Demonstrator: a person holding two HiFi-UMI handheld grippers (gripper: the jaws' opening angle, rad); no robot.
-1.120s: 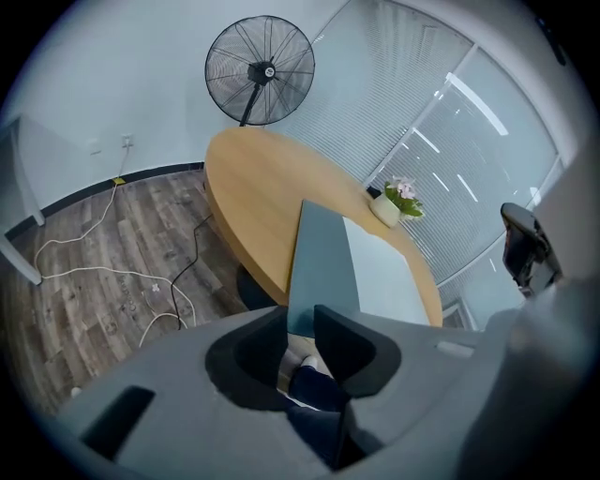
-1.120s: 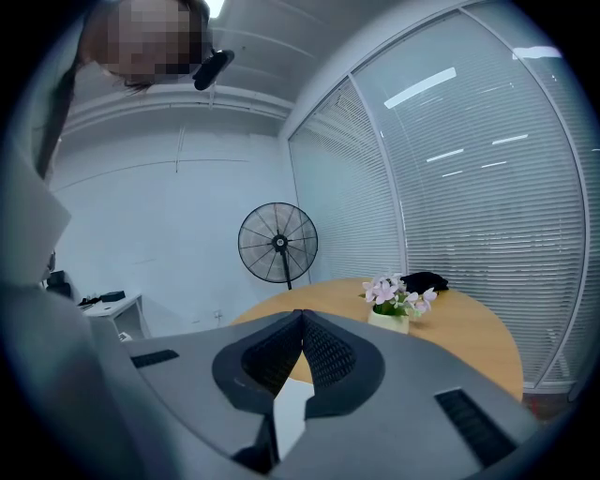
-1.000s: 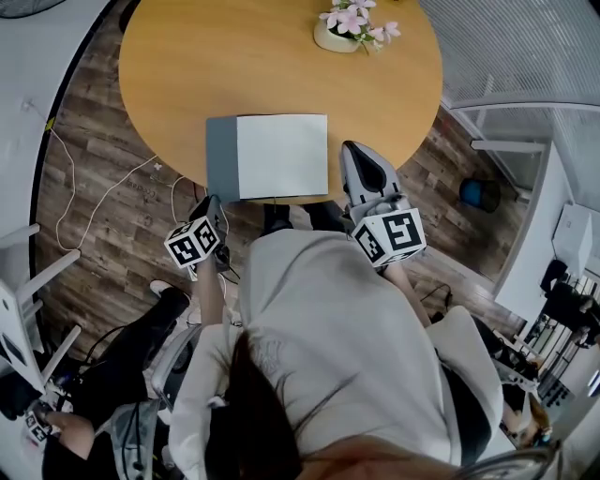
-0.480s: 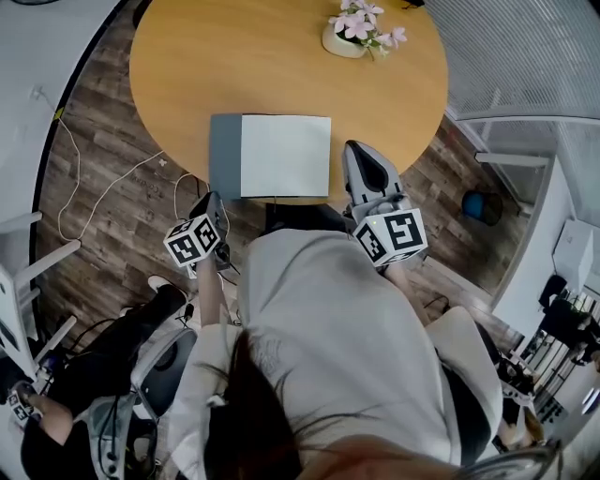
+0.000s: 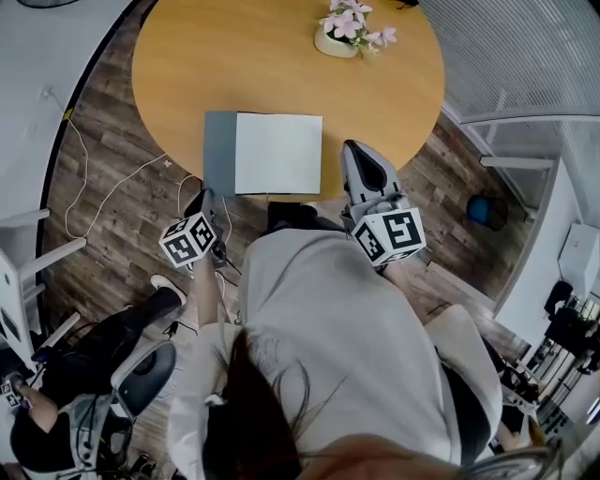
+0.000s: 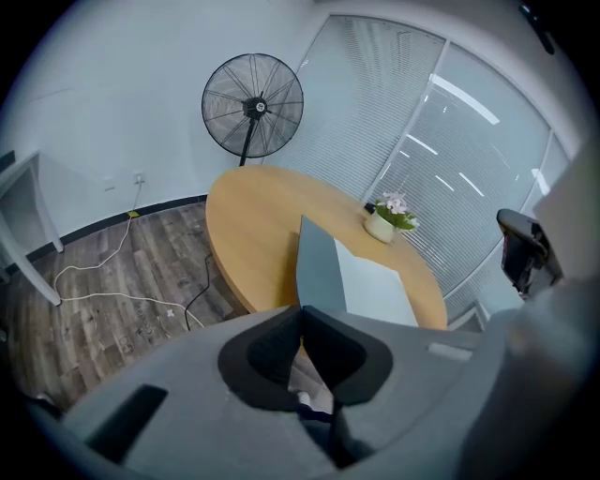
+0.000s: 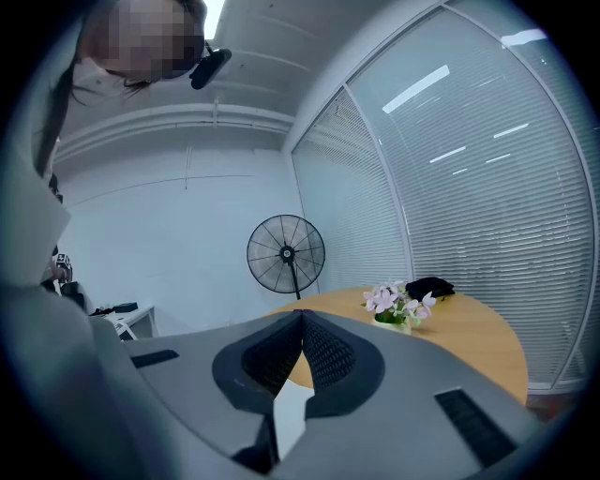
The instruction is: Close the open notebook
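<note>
Left gripper view: left gripper, jaws just drawn together, nothing between them. Right gripper, jaws likewise together, empty. Both are held off the counter, short of the notebook, which lies open at the near edge, grey cover left of the white page. Advised: the cover's outer edge is probably best lifted and swung over the page. Pot: pink flowers contained, far side.

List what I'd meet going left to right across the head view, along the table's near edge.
white cable on the floor → left gripper → notebook → right gripper → blue object on the floor
</note>
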